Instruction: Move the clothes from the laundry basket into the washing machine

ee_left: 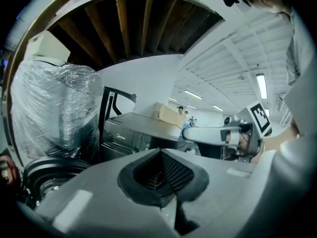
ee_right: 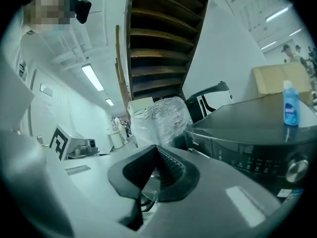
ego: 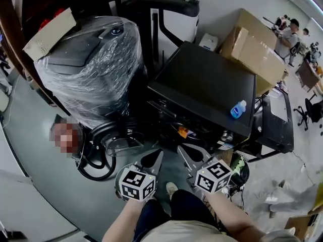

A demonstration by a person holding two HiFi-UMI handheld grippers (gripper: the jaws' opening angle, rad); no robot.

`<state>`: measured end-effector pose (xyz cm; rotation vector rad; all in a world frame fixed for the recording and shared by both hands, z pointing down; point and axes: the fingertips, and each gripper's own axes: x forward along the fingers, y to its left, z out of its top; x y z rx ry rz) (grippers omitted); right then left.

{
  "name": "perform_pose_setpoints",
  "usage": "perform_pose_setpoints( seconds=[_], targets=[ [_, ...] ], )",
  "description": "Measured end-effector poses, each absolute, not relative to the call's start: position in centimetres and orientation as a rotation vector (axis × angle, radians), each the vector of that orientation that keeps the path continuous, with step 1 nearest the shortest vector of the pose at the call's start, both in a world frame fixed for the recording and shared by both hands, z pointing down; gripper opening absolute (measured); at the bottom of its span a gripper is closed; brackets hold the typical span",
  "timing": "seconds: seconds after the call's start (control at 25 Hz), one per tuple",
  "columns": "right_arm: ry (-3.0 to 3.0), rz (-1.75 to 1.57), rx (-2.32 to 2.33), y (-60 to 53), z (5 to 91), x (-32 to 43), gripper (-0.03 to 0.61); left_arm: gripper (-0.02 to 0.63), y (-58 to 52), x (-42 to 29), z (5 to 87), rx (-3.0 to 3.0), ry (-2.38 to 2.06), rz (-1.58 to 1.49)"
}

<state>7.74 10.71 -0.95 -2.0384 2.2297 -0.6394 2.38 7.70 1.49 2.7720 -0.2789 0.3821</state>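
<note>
A dark front-loading washing machine (ego: pixel 207 87) (ee_left: pixel 130 128) (ee_right: pixel 247 143) stands ahead of me. Its round glass door (ego: pixel 115 143) hangs open at the front left. My left gripper (ego: pixel 153 161) (ee_left: pixel 161 153) is held low in front of the drum opening, jaws shut with nothing between them. Close beside it, my right gripper (ego: pixel 187 158) (ee_right: pixel 156 150) is likewise shut and holds nothing. Each gripper shows in the other's view: the right gripper's body (ee_left: pixel 246 128) and the left gripper's marker cube (ee_right: pixel 60 141). No clothes and no laundry basket can be made out.
A blue bottle (ego: pixel 238 109) (ee_right: pixel 290 104) stands on the machine's top. A bulky item wrapped in clear plastic (ego: pixel 91 59) (ee_left: pixel 47 110) sits to the left. Cardboard boxes (ego: pixel 255 49) lie behind on the right. Black hoses (ego: pixel 96 166) coil on the floor by the door.
</note>
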Motion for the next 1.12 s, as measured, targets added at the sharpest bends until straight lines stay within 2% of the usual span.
perform_pose_setpoints(
  seconds=[0.28, 0.52, 1.12],
  targets=[
    [2.247, -0.637, -2.042, 12.2, -3.0, 6.4, 0.023, 0.003, 9.2, 0.7, -0.2, 2.772, -0.371, 0.394],
    [2.246, -0.599, -2.0, 12.4, -4.0, 5.4, 0.023, 0.003, 9.7, 0.5, -2.1, 2.795, -0.336, 0.286],
    [2.353, -0.554, -2.022, 11.4, -3.6, 4.3, 0.023, 0.003, 8.7, -0.8, -0.8, 2.792, -0.41, 0.374]
  ],
)
